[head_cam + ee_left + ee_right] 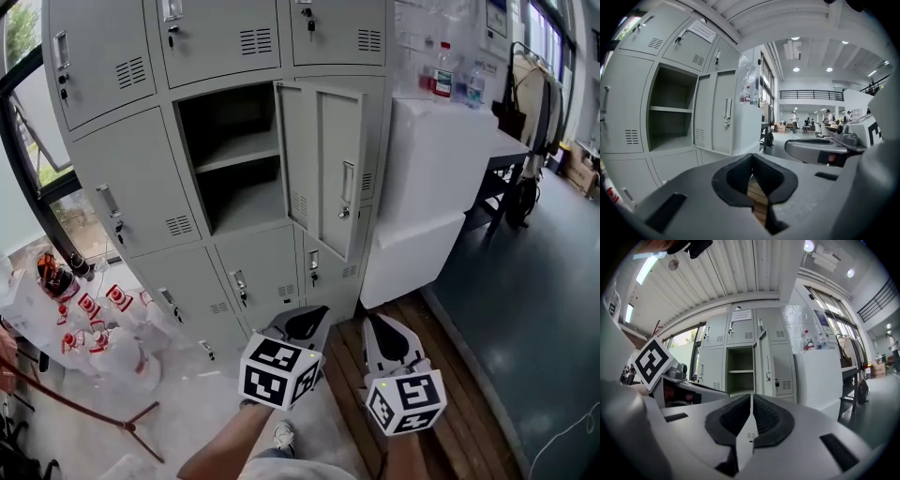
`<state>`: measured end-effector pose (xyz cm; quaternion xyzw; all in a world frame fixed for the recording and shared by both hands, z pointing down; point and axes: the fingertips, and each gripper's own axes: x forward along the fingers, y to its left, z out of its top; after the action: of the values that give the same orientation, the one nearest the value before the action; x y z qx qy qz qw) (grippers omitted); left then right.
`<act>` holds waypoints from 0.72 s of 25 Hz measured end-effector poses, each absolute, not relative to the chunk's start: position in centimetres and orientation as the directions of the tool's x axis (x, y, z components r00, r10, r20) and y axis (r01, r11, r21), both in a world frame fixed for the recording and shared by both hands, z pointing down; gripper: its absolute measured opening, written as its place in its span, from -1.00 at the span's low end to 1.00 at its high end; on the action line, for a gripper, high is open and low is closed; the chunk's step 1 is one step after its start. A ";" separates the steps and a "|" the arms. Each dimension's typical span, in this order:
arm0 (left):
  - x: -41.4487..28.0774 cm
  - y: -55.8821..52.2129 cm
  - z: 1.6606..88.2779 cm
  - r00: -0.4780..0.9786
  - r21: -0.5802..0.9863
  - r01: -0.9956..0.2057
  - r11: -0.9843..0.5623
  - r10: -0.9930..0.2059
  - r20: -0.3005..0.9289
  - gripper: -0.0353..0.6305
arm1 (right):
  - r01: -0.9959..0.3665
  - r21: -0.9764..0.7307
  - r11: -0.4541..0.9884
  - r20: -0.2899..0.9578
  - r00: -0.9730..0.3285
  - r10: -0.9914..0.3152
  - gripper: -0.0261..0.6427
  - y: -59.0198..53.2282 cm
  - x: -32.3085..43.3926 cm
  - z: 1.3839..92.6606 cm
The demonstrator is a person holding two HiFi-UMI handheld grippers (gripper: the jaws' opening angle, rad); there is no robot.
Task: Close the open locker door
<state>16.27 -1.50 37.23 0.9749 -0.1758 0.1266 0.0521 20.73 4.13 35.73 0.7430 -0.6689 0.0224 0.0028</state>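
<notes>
Grey sheet-metal locker door, swung open at the right edge of its shelved compartment, mid-row in the locker bank, ahead of and well apart from left gripper and right gripper, each with jaws pressed together, holding nothing.

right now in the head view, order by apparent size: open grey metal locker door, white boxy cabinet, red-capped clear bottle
1. white boxy cabinet
2. open grey metal locker door
3. red-capped clear bottle
</notes>
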 end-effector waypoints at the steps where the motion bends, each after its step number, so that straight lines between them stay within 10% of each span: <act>1: 16.6 -2.4 37.0 0.909 0.056 -0.349 -0.935 -0.324 0.261 -0.87 | -0.994 -0.022 -0.111 0.037 0.110 -0.993 -0.90 3.3 21.0 35.6; 18: 19.5 -14.3 35.4 0.954 0.062 -0.199 -0.978 -0.180 0.239 -0.87 | -0.971 0.028 -0.237 0.010 0.238 -0.971 -0.90 -8.6 24.9 31.8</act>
<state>19.52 -14.31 35.41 0.9876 -0.0960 0.1167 0.0426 24.89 -8.60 31.82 0.7865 -0.6174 -0.0049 0.0139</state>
